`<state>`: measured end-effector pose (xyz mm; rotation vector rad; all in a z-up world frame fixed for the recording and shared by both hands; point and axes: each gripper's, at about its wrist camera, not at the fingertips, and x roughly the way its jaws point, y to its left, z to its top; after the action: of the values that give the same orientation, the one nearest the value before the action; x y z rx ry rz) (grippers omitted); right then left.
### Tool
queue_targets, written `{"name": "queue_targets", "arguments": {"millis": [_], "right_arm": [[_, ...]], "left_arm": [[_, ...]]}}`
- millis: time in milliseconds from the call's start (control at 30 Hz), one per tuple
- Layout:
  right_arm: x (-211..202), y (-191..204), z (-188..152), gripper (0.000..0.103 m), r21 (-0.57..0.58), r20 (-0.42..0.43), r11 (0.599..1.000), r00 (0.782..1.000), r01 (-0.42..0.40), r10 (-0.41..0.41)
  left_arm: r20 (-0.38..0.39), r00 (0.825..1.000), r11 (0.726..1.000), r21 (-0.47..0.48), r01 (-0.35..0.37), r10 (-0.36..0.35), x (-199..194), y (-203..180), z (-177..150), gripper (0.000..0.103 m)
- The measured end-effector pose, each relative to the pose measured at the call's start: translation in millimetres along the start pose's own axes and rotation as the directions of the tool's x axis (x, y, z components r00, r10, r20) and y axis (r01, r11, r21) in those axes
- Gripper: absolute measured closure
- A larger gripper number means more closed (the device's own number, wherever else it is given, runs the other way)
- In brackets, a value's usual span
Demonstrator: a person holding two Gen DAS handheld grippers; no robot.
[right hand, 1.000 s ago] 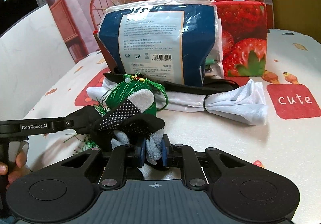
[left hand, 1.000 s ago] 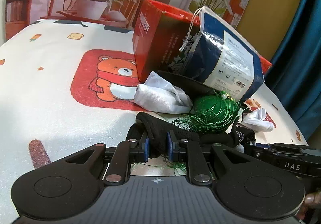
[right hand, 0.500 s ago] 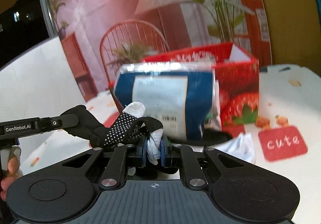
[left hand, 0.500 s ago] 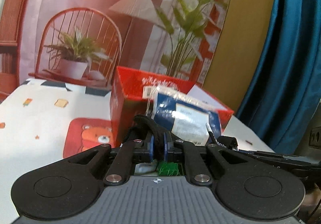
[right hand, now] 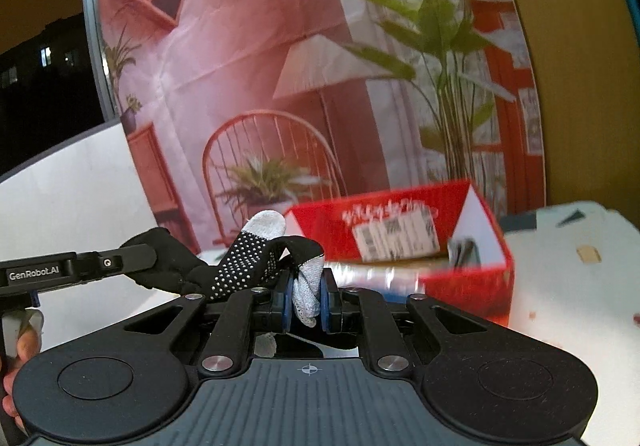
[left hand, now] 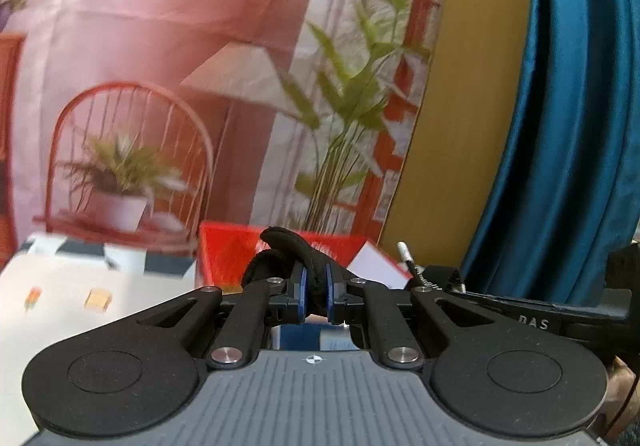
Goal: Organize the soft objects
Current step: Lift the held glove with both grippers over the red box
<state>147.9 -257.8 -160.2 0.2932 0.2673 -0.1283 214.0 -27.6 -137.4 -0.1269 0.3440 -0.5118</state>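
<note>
A black glove [right hand: 256, 258] with white grip dots and grey fingertips was held clear of the worktop [right hand: 580, 286], stretched between the two grippers. One grey fingertip was pinched in the narrow jaws of the right gripper [right hand: 306, 296], while the black cuff end was clamped in the equally narrow jaws of the left gripper [left hand: 315, 294], which was also seen at the left edge of the right wrist view. The glove's long axis was thus laid roughly level from one gripper to the other, with another grey fingertip sticking up above the span.

Beyond the glove and lower, the red box [right hand: 400, 246] was seen open-topped towards the far edge of the worktop, straight ahead of both grippers. It was judged slightly nearer the right gripper. A blurred shiny package [right hand: 372, 276] was lying against the near face of the box, between the glove and the box mouth, and was judged the likeliest obstruction if the glove were carried forward low. A blue curtain [left hand: 572, 126] was hanging at the right.
</note>
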Motion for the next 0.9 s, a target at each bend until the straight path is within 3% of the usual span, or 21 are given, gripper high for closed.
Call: {"name": "queue_targets", "arguments": {"millis": [200,433,633,900], "right_arm": [[27,-11,45,0.091,-0.016,0.017,1.0,1.0,0.001,-0.001],[74,-39,80,0.091,0.006,-0.007,1.0,1.0,0.026,-0.026],[120,-67,85,0.091,0.015,-0.076,0.998,0.995,0.066,-0.065],[170,-95,71,0.091,0.016,-0.197,0.993,0.974,0.114,-0.109]], "left_arm": [[-0.036,0.999,0.999,0.034,0.022,-0.02,43,-6,30,0.093],[-0.099,0.995,0.998,-0.053,0.025,-0.03,101,10,45,0.093],[-0.176,0.984,0.996,-0.089,0.013,-0.029,148,26,42,0.093],[-0.29,0.957,0.996,-0.084,-0.023,-0.002,194,42,20,0.093]]}}
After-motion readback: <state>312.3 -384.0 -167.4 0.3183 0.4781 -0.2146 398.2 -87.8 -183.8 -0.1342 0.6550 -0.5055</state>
